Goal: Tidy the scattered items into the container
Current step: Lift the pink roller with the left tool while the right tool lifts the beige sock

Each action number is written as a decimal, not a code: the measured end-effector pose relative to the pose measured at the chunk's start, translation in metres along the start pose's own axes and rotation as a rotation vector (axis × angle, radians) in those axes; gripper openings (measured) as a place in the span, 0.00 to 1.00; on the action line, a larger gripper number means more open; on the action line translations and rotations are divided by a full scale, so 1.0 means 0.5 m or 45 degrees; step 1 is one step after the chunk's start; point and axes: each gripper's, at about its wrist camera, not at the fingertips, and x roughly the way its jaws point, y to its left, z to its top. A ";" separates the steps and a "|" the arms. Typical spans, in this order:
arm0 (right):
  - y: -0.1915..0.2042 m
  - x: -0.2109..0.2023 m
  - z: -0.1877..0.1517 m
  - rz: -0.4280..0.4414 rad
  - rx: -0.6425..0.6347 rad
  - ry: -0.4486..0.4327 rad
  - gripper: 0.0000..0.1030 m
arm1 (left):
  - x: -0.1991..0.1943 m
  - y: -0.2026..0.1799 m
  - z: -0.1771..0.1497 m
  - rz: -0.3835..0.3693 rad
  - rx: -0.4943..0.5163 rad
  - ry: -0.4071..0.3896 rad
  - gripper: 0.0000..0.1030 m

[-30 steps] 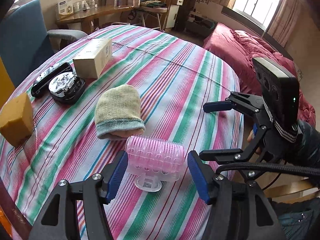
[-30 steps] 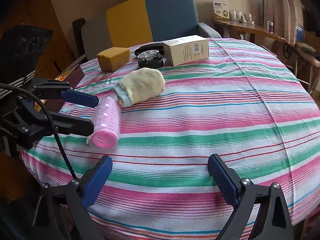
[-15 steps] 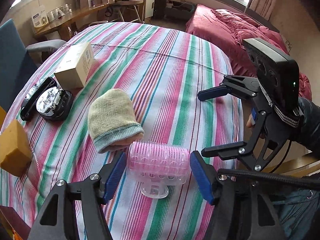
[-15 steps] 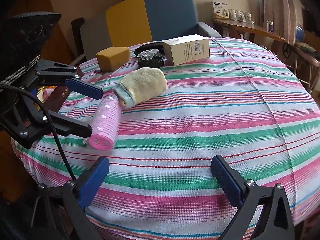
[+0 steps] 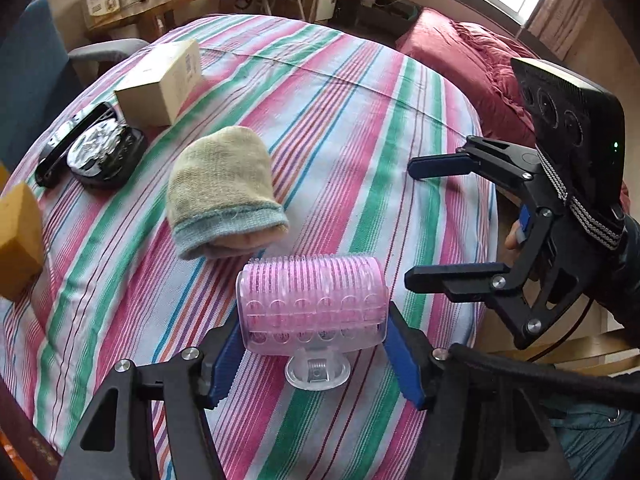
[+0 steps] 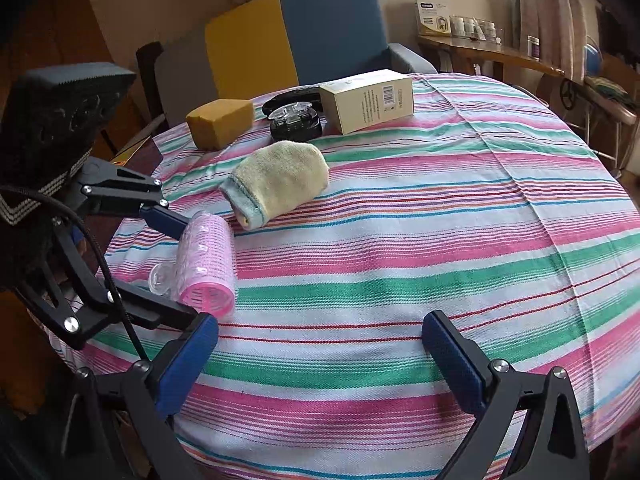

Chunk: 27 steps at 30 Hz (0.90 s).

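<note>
A pink hair roller point(image 5: 312, 300) on a clear suction foot lies on the striped tablecloth point(image 5: 340, 128) near the table's edge. My left gripper point(image 5: 312, 320) has its blue pads against the roller's two ends, and its jaws are closing on it. From the right wrist view the roller point(image 6: 206, 256) sits on the cloth between the left gripper's point(image 6: 184, 268) fingers. My right gripper point(image 6: 320, 324) hovers open over bare cloth with nothing between its fingers; the left wrist view shows it point(image 5: 410, 224) to the right of the roller.
A beige knitted mitt point(image 5: 224, 192) lies just beyond the roller. Further back are a yellow sponge point(image 6: 220, 120), a black case with a clear lid point(image 6: 296, 120) and a cream box point(image 6: 368, 100). An armchair point(image 6: 320, 28) stands behind the table, a red bed point(image 5: 460, 52) beside it.
The left gripper has tilted down and come forward around the roller; its pads, apart from the ends before, now touch them. The right gripper has stayed put and open.
</note>
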 end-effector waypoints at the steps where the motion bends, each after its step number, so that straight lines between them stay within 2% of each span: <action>1: 0.000 0.000 0.001 0.000 0.006 0.003 1.00 | -0.007 0.005 -0.009 0.026 -0.031 -0.016 0.63; 8: -0.015 0.006 0.039 0.028 0.132 0.034 1.00 | -0.066 0.055 -0.121 0.122 -0.335 -0.112 0.63; 12: -0.005 0.018 0.113 0.011 0.106 -0.004 1.00 | -0.097 0.047 -0.194 0.219 -0.414 -0.151 0.64; 14: 0.010 0.038 0.163 0.009 0.073 -0.006 1.00 | -0.108 0.043 -0.225 0.231 -0.454 -0.176 0.64; 19: 0.065 0.122 0.247 0.026 -0.006 0.087 0.98 | -0.115 0.028 -0.271 0.259 -0.525 -0.231 0.64; 20: 0.079 0.140 0.251 0.014 -0.030 0.116 0.96 | -0.114 0.027 -0.274 0.256 -0.546 -0.244 0.64; 22: 0.104 0.169 0.247 -0.017 -0.077 0.182 0.82 | -0.123 0.033 -0.286 0.236 -0.596 -0.271 0.64; 24: 0.125 0.167 0.227 -0.080 -0.151 0.182 0.79 | -0.127 0.034 -0.296 0.222 -0.631 -0.296 0.64; 27: 0.133 0.136 0.191 -0.011 -0.149 0.179 0.76 | -0.130 0.032 -0.310 0.212 -0.660 -0.327 0.64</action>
